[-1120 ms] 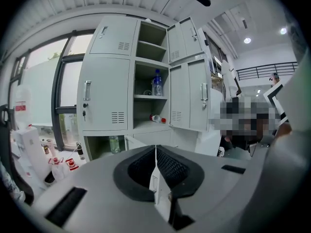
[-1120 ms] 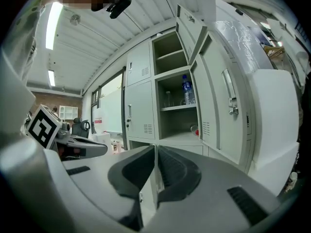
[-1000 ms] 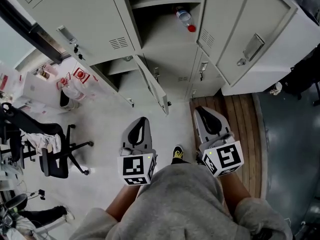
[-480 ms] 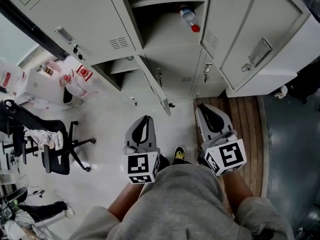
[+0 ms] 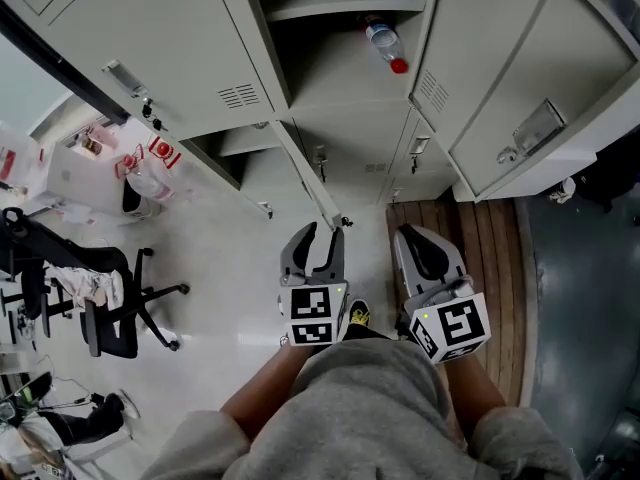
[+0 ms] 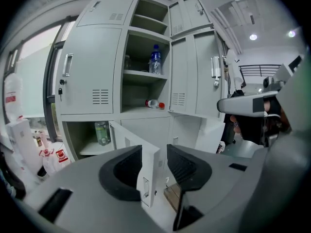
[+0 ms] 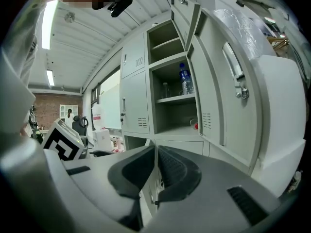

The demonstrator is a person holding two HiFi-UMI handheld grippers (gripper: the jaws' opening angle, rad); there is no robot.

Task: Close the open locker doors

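Observation:
The grey lockers (image 5: 350, 138) stand ahead. A low locker's narrow door (image 5: 308, 180) swings out toward me. My left gripper (image 5: 322, 233) is open at that door's free edge. In the left gripper view the door (image 6: 132, 144) shows in the gap of the gripper (image 6: 154, 152), whose jaws have just been opening; the pads do not press on it. My right gripper (image 5: 410, 236) hangs shut and empty to the right, also seen as the right gripper (image 7: 155, 152). Above, a tall compartment stands open between its left door (image 5: 150, 58) and right door (image 5: 500, 78).
The open upper compartment holds a lying red-capped bottle (image 5: 383, 45) and an upright blue bottle (image 6: 154, 59). A green bottle (image 6: 100, 132) stands in the low locker. An office chair (image 5: 105, 303) and white bags (image 5: 140, 173) sit left; a wooden platform (image 5: 500, 258) lies right.
My left gripper moved right and forward to the low door's edge, and its jaws went from shut to open. The right gripper shifted only slightly.

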